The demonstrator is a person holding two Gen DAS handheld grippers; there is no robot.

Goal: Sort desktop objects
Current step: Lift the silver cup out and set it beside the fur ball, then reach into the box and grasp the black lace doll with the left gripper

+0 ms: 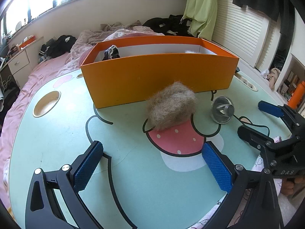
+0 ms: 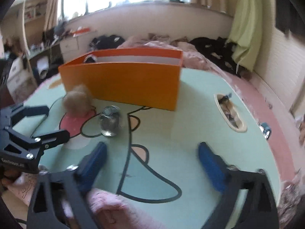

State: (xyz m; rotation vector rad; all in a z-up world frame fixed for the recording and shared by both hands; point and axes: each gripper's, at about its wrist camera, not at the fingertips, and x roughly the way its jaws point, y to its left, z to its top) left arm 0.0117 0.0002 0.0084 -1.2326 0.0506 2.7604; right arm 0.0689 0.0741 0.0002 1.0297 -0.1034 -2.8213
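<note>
Right gripper point(image 2: 150, 164) wide apart, nothing between blue pads, low over green table point(image 2: 190, 133). Left gripper point(image 1: 152, 164) also wide apart, empty. Fluffy brown ball point(image 1: 170, 106) sits on table, touching front of orange box point(image 1: 158, 78). Shiny glass cup point(image 1: 222, 109) lies on side just beside ball, near box. Dark cloth thing point(image 1: 111, 53) inside box.

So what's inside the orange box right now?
In the orange box, a black-and-white patterned item pokes above the rim at one end, and something white and fluffy shows at the other. The front wall hides the box floor and anything lower down.
</note>
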